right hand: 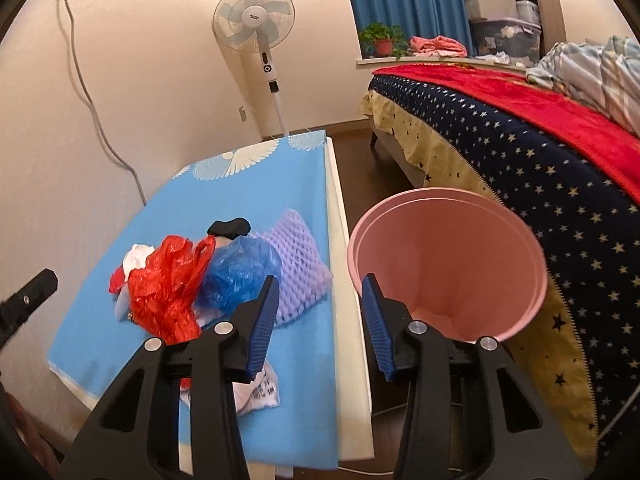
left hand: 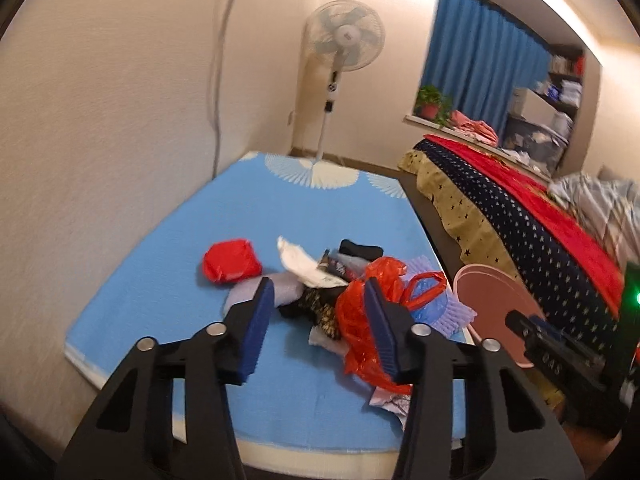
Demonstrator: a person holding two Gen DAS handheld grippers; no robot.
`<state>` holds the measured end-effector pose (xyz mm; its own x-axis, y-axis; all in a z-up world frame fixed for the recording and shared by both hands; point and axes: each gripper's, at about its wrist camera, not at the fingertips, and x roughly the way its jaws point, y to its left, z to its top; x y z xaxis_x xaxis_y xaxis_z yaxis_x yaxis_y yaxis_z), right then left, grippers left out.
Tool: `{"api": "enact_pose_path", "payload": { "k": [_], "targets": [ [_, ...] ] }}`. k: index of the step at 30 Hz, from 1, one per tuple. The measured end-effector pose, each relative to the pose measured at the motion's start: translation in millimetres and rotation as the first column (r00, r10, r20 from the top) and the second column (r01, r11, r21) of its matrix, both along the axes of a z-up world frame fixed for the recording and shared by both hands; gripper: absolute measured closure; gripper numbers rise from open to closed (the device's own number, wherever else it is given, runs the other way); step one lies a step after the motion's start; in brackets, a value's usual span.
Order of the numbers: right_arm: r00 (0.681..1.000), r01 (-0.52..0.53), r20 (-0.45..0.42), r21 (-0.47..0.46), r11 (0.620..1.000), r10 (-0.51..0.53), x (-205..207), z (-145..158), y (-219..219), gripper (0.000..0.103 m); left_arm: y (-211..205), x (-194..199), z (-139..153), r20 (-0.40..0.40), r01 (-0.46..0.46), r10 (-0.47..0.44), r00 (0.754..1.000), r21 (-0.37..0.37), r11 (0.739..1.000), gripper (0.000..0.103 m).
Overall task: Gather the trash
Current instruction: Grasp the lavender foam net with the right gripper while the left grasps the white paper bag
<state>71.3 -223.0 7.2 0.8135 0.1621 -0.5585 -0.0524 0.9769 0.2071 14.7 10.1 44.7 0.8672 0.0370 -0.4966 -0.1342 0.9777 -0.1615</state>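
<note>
A pile of trash lies on a blue-covered table (left hand: 168,272): a red plastic bag (left hand: 360,320), a red wad (left hand: 231,261), white paper (left hand: 300,262), a blue bag (right hand: 240,272) and purple foam netting (right hand: 298,268). A pink bin (right hand: 448,264) stands on the floor right of the table, and it also shows in the left wrist view (left hand: 496,300). My left gripper (left hand: 320,328) is open above the near side of the pile. My right gripper (right hand: 320,320) is open and empty over the table's right edge (right hand: 346,280), between the netting and the bin.
A bed with a starred blue and red cover (right hand: 540,168) runs along the right, close behind the bin. A standing fan (right hand: 256,20) is at the far wall. A cable (right hand: 96,120) hangs from a wall socket on the left.
</note>
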Motion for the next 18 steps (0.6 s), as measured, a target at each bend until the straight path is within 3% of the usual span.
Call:
{"api": "enact_pose_path", "payload": {
  "k": [4,7,18],
  "targets": [
    [1.0,-0.003,-0.018,0.017,1.0,0.003,11.6,-8.4,-2.2,0.059,-4.4,16.7,-11.0,-0.028,0.014,-0.015,1.0,-0.022,1.0,0.068],
    [0.999,0.0,-0.034,0.039,0.999,0.001,21.3,-15.2,-4.8,0.059,-9.2,31.4,-12.8,-0.011,0.01,-0.01,1.0,0.015,1.0,0.071],
    [0.996,-0.029,-0.087,0.05,0.998,0.033,53.3,-39.5,0.5,0.059,16.2,82.7,-47.8,-0.064,-0.064,0.061,0.996,-0.04,0.997,0.071]
  ]
}}
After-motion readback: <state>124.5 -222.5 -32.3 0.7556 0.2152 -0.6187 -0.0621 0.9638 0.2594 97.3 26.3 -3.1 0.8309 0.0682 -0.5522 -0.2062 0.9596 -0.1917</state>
